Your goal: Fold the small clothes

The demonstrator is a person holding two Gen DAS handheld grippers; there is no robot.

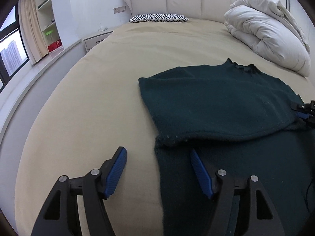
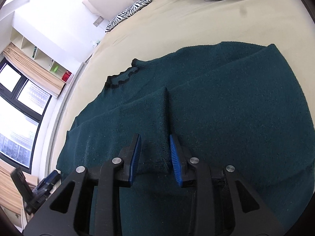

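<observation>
Left wrist view: dark green sweater (image 1: 226, 98) lies flat on the beige bed sheet (image 1: 98, 98), one sleeve folded across the body. Left gripper (image 1: 157, 169) jaws wide apart, nothing between the pads; one finger over bare sheet, the other over the sweater's lower edge. White duvet (image 1: 271, 33) bundled beyond; zebra pillow (image 1: 159, 17) at the headboard.

Right wrist view: right gripper (image 2: 154, 157) jaws partly parted astride the folded sleeve cuff (image 2: 155, 129); pads seem just clear of the knit, hard to confirm.
</observation>
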